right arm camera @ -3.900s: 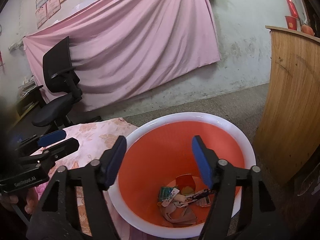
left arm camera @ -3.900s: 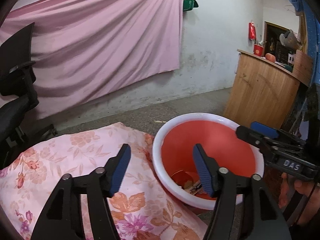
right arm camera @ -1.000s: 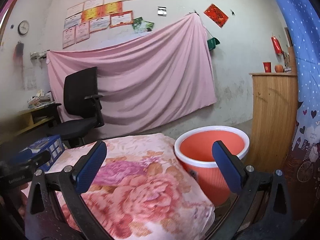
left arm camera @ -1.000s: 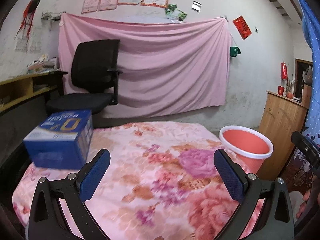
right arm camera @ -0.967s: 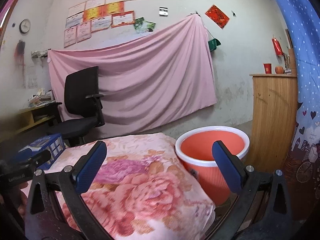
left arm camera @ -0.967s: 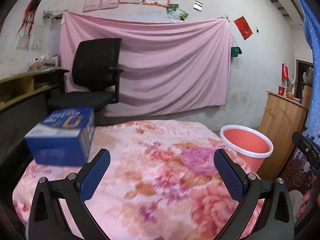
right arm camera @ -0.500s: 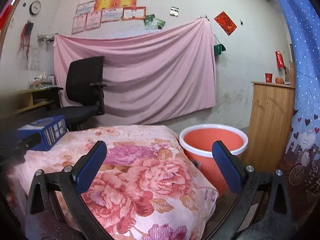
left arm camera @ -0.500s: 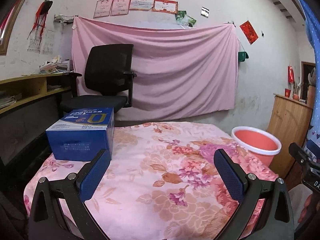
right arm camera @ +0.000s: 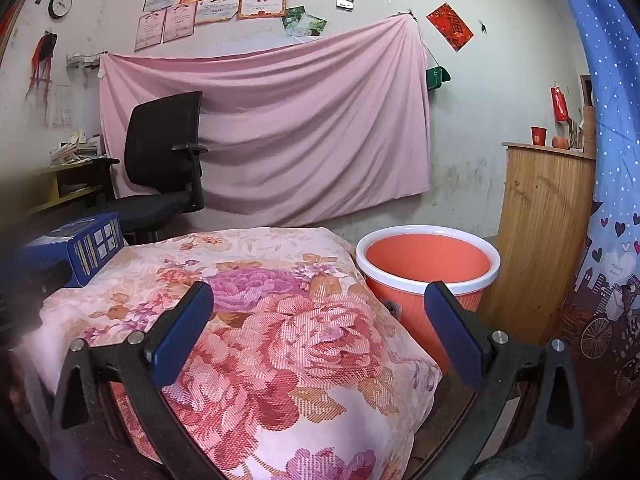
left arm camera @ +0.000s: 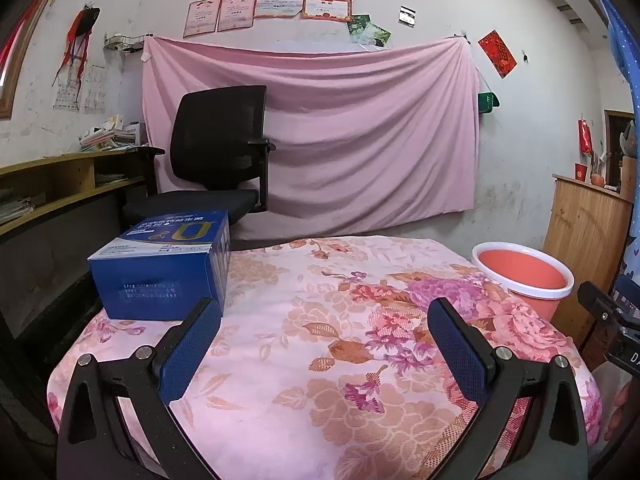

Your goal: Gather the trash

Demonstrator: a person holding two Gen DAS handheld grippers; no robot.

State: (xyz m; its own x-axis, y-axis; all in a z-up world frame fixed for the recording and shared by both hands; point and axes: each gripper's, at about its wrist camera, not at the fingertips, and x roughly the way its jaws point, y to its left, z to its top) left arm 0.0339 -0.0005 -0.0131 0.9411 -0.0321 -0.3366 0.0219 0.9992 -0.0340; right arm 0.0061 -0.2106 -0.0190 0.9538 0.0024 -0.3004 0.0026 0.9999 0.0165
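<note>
Hovering over a table draped in a floral cloth (left arm camera: 280,344), both grippers are spread wide with nothing between the fingers. The left gripper (left arm camera: 324,344) sits above the near part of the cloth, and the right gripper (right arm camera: 316,328) hangs over the cloth's corner closest to the bin.

The orange bin (right arm camera: 428,264) with its white rim stands on the floor just beside the table's right edge, and from this low angle I can't see inside it. No loose trash shows on the cloth. The one thing on the table is a blue box (left arm camera: 168,264), on the corner farthest from the bin, close to the cloth's edge. The rest of the cloth is bare.

On the bin's other side is a wooden counter (right arm camera: 544,232), so the bin is kind of wedged between it and the table. Behind the table a black office chair (left arm camera: 216,160) stands in front of a pink sheet (left arm camera: 360,128) pinned to the wall. A shelf with stacked papers (left arm camera: 60,184) runs beyond the box.
</note>
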